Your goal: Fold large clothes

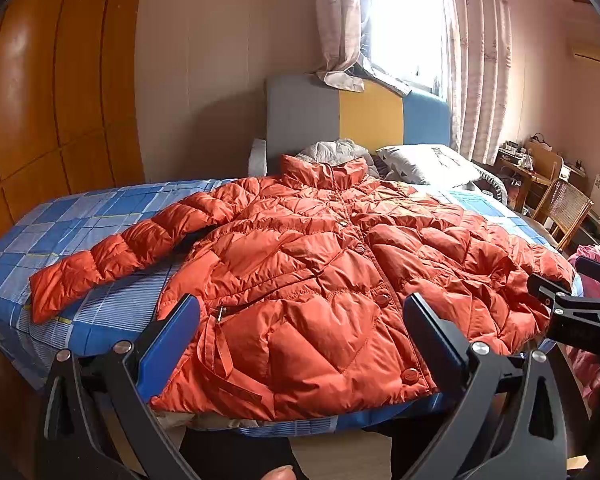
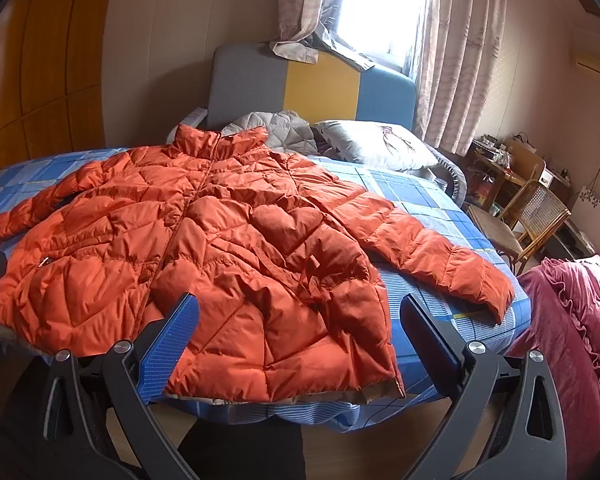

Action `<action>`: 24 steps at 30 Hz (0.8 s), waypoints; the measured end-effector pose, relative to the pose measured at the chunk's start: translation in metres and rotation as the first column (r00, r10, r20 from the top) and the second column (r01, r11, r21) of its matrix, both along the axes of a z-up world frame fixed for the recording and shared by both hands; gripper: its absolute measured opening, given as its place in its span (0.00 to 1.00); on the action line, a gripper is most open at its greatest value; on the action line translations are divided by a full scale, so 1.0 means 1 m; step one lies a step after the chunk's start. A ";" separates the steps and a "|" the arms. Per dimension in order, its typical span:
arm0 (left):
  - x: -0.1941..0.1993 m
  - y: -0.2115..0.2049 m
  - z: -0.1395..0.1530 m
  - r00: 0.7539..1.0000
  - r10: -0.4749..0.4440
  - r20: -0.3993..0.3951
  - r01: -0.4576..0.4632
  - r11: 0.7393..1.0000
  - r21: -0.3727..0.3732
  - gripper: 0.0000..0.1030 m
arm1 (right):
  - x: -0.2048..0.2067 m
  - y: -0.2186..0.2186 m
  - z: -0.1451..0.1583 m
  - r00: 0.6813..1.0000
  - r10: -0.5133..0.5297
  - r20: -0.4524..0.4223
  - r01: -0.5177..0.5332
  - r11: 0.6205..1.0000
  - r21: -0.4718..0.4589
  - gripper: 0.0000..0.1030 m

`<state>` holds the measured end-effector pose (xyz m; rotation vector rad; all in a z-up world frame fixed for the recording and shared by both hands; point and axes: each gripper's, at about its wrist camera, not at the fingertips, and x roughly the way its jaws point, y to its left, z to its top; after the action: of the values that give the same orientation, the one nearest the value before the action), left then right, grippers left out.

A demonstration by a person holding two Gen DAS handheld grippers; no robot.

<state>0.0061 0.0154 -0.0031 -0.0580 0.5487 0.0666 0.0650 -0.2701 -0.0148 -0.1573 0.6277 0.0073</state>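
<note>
An orange quilted puffer jacket (image 1: 320,264) lies flat, front up and buttoned, on a bed with a blue checked sheet (image 1: 80,216), collar toward the headboard and hem at the near edge. Both sleeves are spread out to the sides. It also shows in the right wrist view (image 2: 220,240). My left gripper (image 1: 300,320) is open and empty, held just in front of the hem's left half. My right gripper (image 2: 300,320) is open and empty in front of the hem's right half; its body shows at the right edge of the left wrist view (image 1: 572,312).
A grey, yellow and blue headboard (image 1: 356,116) and a pillow (image 1: 428,164) stand at the far end. A wooden wardrobe (image 1: 52,80) is on the left. A wicker chair (image 2: 528,216) and a pink ruffled quilt (image 2: 580,320) are on the right.
</note>
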 end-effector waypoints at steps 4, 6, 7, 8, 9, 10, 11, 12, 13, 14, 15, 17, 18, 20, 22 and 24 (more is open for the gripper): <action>0.000 0.000 0.000 1.000 -0.002 0.001 0.002 1.000 0.001 0.98 | 0.000 0.001 0.000 1.000 0.000 0.001 0.000 1.000 -0.001 0.97; 0.000 0.000 0.001 1.000 -0.004 0.003 0.004 1.000 0.002 0.98 | 0.000 0.001 0.000 1.000 0.001 0.002 -0.001 1.000 -0.006 0.97; 0.000 0.000 0.001 1.000 -0.003 0.003 0.003 1.000 0.004 0.98 | 0.000 0.000 0.000 1.000 0.000 0.002 0.000 1.000 -0.004 0.97; 0.001 0.000 0.001 1.000 -0.004 0.004 0.004 1.000 0.007 0.98 | 0.001 0.000 0.001 1.000 0.000 -0.001 0.000 1.000 -0.002 0.97; 0.001 0.000 0.001 1.000 -0.005 0.002 0.005 1.000 0.005 0.98 | 0.001 0.000 0.001 1.000 0.000 -0.001 0.000 1.000 -0.003 0.97; 0.000 0.000 0.001 1.000 -0.003 0.004 0.003 1.000 0.004 0.98 | 0.001 0.001 0.000 1.000 0.000 -0.001 0.000 1.000 -0.003 0.97; 0.000 0.000 0.001 1.000 -0.001 0.005 0.001 1.000 0.002 0.98 | 0.000 0.000 0.000 1.000 0.000 -0.002 0.000 1.000 -0.002 0.97; 0.000 0.000 0.001 1.000 -0.002 0.006 0.002 1.000 0.001 0.98 | 0.000 0.001 0.000 1.000 0.000 -0.001 0.000 1.000 -0.001 0.97; 0.000 0.000 0.001 1.000 -0.002 0.006 0.002 1.000 0.000 0.98 | 0.000 0.001 0.000 1.000 0.001 0.000 -0.001 1.000 -0.003 0.97; -0.001 -0.001 0.001 1.000 -0.001 0.007 0.001 1.000 0.001 0.98 | 0.000 0.001 0.000 1.000 0.002 0.001 -0.002 1.000 -0.004 0.97; 0.000 -0.001 0.002 1.000 -0.003 0.007 0.003 1.000 0.002 0.98 | 0.000 0.001 0.001 1.000 0.001 0.001 -0.001 1.000 -0.004 0.97; -0.001 0.000 0.002 1.000 -0.002 0.008 0.002 1.000 0.001 0.98 | 0.001 0.001 0.001 1.000 0.001 0.001 -0.001 1.000 -0.003 0.97; -0.001 0.000 0.002 1.000 -0.003 0.008 0.003 1.000 0.000 0.98 | 0.001 0.001 0.001 1.000 0.001 0.001 -0.001 1.000 -0.004 0.97; -0.001 -0.001 0.002 1.000 -0.004 0.006 0.004 1.000 -0.001 0.98 | 0.001 0.001 0.002 1.000 0.001 -0.001 -0.001 1.000 -0.001 0.97; -0.001 -0.001 0.002 1.000 -0.003 0.008 0.003 1.000 0.001 0.98 | 0.001 0.002 0.002 1.000 0.002 0.000 -0.002 1.000 -0.003 0.97; -0.001 -0.001 0.002 1.000 -0.003 0.007 0.003 1.000 0.000 0.98 | 0.001 0.002 0.003 1.000 0.002 0.002 -0.002 1.000 -0.007 0.97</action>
<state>0.0051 0.0146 -0.0013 -0.0576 0.5415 0.0634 0.0665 -0.2680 -0.0120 -0.1641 0.6257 0.0067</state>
